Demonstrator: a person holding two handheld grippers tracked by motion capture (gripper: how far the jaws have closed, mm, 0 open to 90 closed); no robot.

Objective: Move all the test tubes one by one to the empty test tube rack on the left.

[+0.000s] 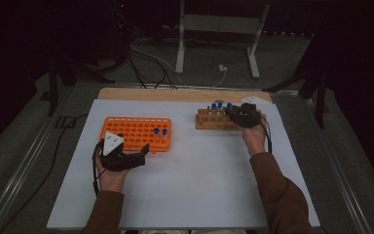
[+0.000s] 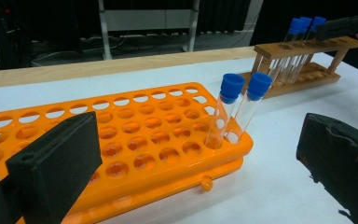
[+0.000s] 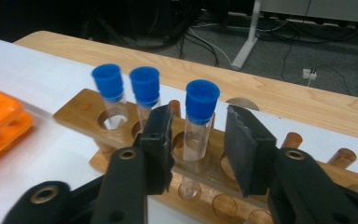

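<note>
We see our right gripper (image 3: 198,149) at the wooden rack (image 3: 88,116) on the far right part of the table (image 1: 199,185). Its jaws stand on either side of a blue-capped tube (image 3: 199,123) that sits upright in a hole of the rack's top bar. A gap shows between each pad and the glass, so the jaws are not pinching it; they are narrowed around it, and the tube rests in the rack on its own. Two more capped tubes (image 3: 126,91) stand in the holes just beside it, toward the orange rack. In the high view the right gripper (image 1: 241,116) lies over the right end of the wooden rack (image 1: 209,122), with our right hand (image 1: 254,139) behind it.

Our left gripper (image 1: 143,151) rests on the table at the near edge of the orange rack (image 1: 136,131), held by our left hand (image 1: 109,178). In the left gripper view its jaws are spread wide, with nothing between them; one pad sits in front of the orange rack (image 2: 121,135) and the other over the white table. Two capped tubes (image 2: 235,109) lean slightly in holes at the near right corner of that rack, well apart from the wooden rack (image 2: 303,56) farther off.
</note>
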